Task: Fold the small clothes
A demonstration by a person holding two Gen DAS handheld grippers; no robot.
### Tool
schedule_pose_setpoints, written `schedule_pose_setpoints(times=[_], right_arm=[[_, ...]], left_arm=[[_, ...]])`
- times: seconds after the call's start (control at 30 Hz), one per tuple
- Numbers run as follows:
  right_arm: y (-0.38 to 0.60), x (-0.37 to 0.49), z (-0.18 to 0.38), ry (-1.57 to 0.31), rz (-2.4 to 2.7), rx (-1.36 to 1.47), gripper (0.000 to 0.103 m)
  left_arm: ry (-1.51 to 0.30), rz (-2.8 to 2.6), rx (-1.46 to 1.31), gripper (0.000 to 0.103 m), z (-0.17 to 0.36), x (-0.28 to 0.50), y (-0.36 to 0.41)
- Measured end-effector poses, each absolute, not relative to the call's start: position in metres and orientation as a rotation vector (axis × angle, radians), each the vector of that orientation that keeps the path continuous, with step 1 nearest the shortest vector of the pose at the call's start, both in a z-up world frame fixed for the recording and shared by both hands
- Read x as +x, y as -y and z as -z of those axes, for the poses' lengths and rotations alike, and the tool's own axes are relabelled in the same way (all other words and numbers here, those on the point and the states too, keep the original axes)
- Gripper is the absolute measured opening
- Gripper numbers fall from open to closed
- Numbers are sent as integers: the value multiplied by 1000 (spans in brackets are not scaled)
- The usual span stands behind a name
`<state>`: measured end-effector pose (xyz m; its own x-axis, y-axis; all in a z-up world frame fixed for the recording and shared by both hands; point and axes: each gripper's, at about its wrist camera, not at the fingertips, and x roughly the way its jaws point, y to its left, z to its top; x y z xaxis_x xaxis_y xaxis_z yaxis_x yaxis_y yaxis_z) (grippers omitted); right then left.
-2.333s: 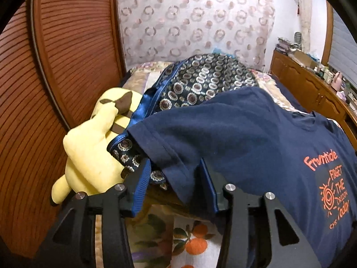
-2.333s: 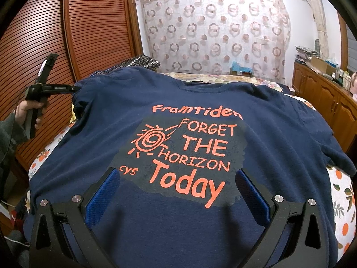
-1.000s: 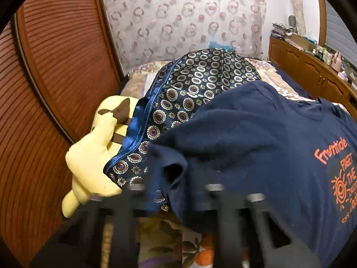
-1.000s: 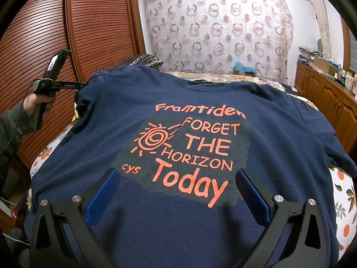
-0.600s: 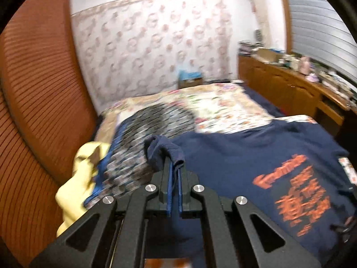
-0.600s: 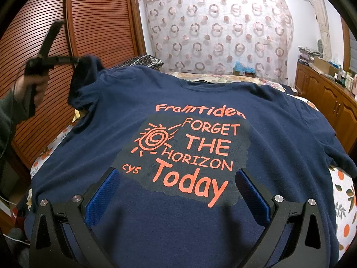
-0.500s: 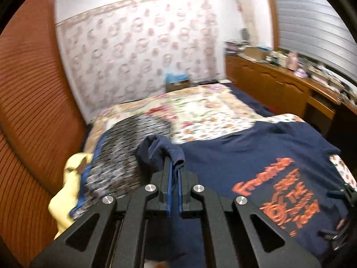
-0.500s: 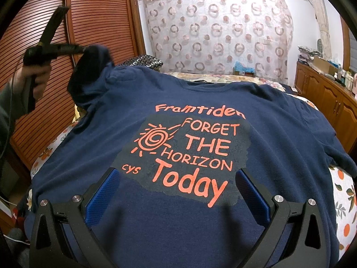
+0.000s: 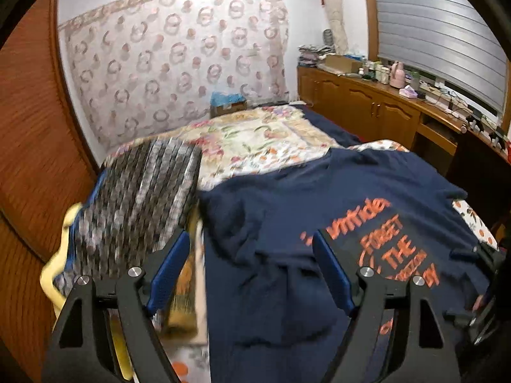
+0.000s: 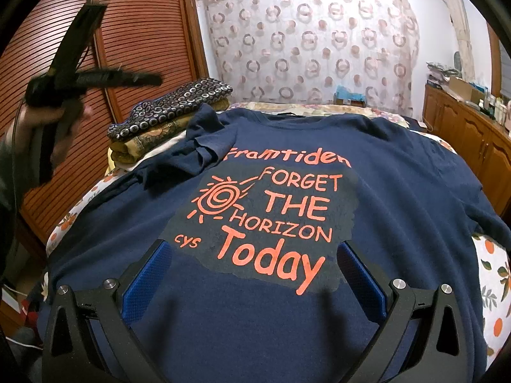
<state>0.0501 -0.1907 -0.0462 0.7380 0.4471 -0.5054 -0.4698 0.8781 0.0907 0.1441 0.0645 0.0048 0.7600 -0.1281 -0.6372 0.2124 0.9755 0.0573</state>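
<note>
A navy T-shirt (image 10: 399, 191) with orange print lies spread on the bed; it also shows in the left wrist view (image 9: 287, 287). Its left sleeve (image 10: 204, 140) is folded inward and lies rumpled on the shirt body. My left gripper (image 9: 252, 274) is open and empty, raised above the shirt's left side. From the right wrist view it appears blurred, held high at the left (image 10: 95, 76). My right gripper (image 10: 252, 274) is open and empty, low over the shirt's lower hem area.
A folded patterned dark cloth (image 10: 172, 105) sits on a stack at the bed's left edge, with a yellow plush toy (image 9: 60, 261) beside it. A wooden wardrobe (image 10: 134, 32) stands left. A wooden cabinet (image 9: 383, 111) with clutter runs along the right. The floral bedsheet (image 9: 262, 140) shows beyond the shirt.
My left gripper had shut on the left sleeve and lifted it. It has now opened and let the sleeve drop folded onto the shirt. The right gripper has not moved.
</note>
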Motion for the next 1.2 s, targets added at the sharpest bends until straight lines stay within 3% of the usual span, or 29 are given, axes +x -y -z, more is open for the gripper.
schedule_pose_setpoints(times=[0.37,0.63,0.97,1.2], right_arm=[[186,62,21,-534,-559,-93,91],[155,93,-5,-461,-617,-181,85],[92,172,9,-533,-664,-258,85],[44,227,40,-670,-677,-308,85]], left_arm=[[-841,128,102,80,84,120,-93],[-895,128,59,80,104,126,-100],[-924,84,17,102,111,131,-110],[-922,81,17,103,111,131,-110]])
